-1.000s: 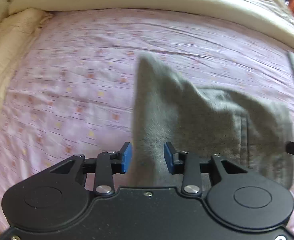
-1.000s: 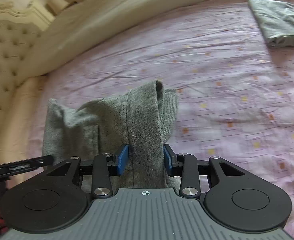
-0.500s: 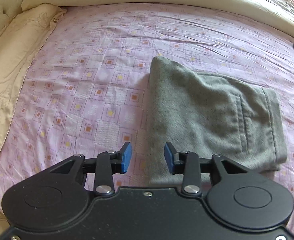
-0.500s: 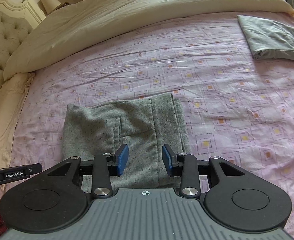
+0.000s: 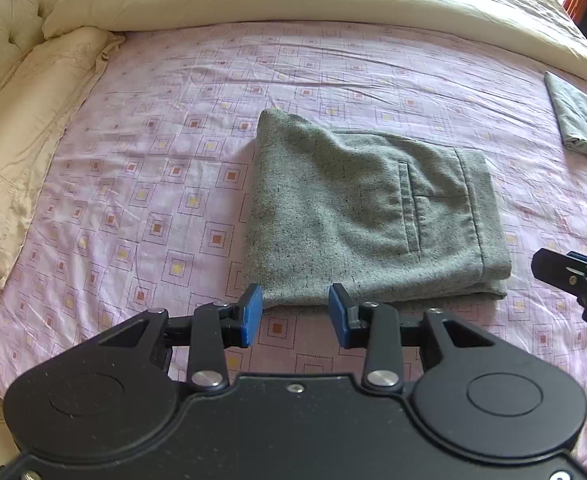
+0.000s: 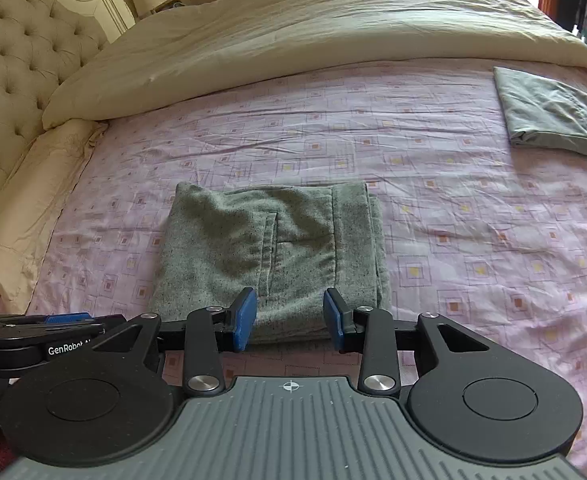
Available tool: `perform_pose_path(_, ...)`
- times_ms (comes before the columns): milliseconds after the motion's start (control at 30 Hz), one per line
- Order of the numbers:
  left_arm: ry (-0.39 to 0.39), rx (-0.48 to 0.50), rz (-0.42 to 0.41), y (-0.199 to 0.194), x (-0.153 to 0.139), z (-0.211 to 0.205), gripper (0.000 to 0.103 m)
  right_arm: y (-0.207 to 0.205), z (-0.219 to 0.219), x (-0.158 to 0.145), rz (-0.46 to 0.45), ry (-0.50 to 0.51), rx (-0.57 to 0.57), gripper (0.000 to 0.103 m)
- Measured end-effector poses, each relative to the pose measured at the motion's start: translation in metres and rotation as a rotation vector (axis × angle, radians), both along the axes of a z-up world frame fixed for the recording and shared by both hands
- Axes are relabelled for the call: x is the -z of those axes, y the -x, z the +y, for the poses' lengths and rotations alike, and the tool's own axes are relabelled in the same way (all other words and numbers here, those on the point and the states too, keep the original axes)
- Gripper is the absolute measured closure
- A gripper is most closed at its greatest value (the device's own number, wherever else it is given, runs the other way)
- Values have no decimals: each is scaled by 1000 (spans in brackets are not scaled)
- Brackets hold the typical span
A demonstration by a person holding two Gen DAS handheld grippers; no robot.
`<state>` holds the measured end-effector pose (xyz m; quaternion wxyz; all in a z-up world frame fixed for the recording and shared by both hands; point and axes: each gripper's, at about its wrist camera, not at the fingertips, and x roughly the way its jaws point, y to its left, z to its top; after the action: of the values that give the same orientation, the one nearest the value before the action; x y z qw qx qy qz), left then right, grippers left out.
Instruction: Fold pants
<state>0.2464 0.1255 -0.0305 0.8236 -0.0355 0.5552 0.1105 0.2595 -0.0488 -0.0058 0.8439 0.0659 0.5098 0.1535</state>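
Observation:
The grey pants (image 5: 369,216) lie folded into a compact rectangle on the pink patterned bed sheet (image 5: 153,184), back pocket facing up. They also show in the right wrist view (image 6: 273,248). My left gripper (image 5: 295,316) is open and empty, just in front of the near left edge of the pants. My right gripper (image 6: 289,316) is open and empty, above the near edge of the pants. The right gripper shows at the right edge of the left wrist view (image 5: 577,280). The left gripper shows at the left edge of the right wrist view (image 6: 49,328).
A second folded grey garment (image 6: 553,116) lies at the far right of the bed. A cream duvet (image 6: 293,28) is bunched along the far side. A cream pillow (image 5: 21,152) and tufted headboard (image 6: 21,48) are at the left.
Both grippers have let go of the pants and pulled back toward me. The pants, held up a second ago, now lie flat and folded on the sheet.

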Motion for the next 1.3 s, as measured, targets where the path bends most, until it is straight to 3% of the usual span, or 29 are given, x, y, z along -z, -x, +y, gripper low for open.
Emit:
perform_pose_path(433, -13, 4, -29, 23, -13, -5, 56, 17, 1, -16, -45, -16, 14, 67)
perform_pose_path(1300, -7, 42, -18, 22, -10, -2, 56, 22, 10, -16, -34, -16, 43, 67)
